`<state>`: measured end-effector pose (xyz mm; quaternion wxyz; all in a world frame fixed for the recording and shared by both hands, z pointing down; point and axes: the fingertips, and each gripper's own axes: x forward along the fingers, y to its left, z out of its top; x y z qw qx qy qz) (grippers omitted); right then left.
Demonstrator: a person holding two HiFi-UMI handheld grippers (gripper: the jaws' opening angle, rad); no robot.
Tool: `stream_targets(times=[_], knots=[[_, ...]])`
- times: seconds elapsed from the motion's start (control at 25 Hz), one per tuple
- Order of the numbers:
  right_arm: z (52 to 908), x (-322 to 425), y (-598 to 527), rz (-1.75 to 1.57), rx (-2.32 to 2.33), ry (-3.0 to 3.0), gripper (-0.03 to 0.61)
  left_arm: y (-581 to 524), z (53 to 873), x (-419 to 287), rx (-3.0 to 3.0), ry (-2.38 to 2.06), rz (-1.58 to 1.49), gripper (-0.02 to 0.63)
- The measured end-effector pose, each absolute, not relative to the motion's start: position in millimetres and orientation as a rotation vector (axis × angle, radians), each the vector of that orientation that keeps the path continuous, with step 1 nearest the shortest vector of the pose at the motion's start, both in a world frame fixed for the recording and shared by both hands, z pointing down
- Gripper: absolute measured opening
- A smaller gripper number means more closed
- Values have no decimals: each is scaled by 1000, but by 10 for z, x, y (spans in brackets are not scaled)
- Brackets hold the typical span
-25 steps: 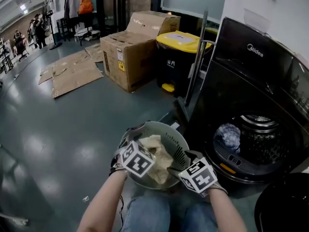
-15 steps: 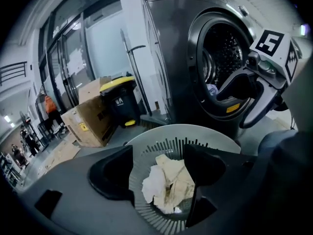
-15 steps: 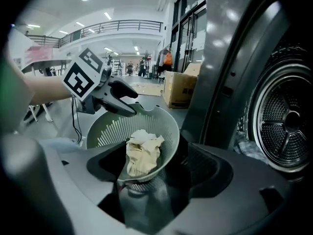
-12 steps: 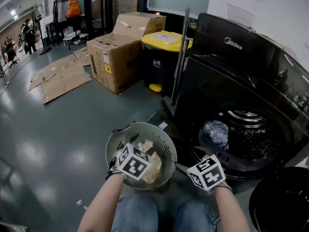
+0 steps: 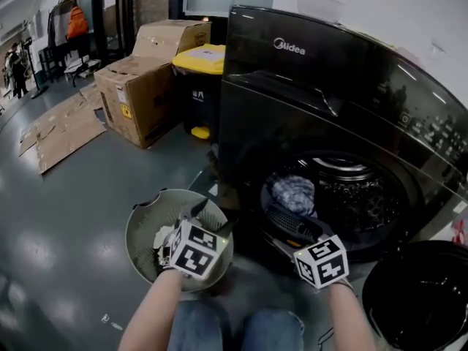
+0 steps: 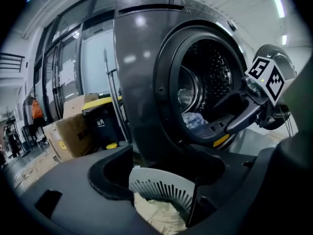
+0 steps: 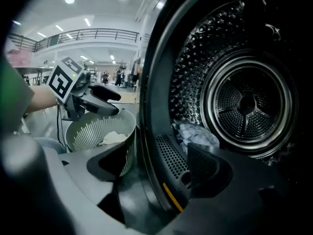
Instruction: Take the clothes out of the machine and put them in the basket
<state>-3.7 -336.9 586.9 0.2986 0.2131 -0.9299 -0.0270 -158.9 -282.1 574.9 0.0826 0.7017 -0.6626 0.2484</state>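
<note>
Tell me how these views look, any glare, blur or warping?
Head view: wide-angle bowing, light patches on the floor. Left gripper view: fisheye with black corners, lamp glare on the washer. Right gripper view: drum sharp, left edge smeared.

The person wears blue jeans (image 5: 212,326), and the forearms are bare. Each hand carries a pair of tongs moulded in matt black plastic, with broad rounded shells that run out into thick, blunt tips. On the left tongs (image 5: 210,222) sits the left cube (image 5: 194,248), white with bold black square markers on its faces. The right tongs (image 7: 159,169) carry the matching right cube (image 5: 322,260). A thin black cable (image 7: 58,124) hangs below the left pair.
</note>
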Motion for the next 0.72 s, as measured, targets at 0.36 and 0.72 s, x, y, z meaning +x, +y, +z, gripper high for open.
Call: stream_targets(times=[0.36, 0.72], knots=[[5950, 170, -4045, -84, 751, -2448, 385, -3019, 5703, -1357, 2158, -1981, 742, 305], [6184, -99, -4753, -133, 845, -2347, 385, -3049, 5596, -1421, 2160, -2044, 708, 305]])
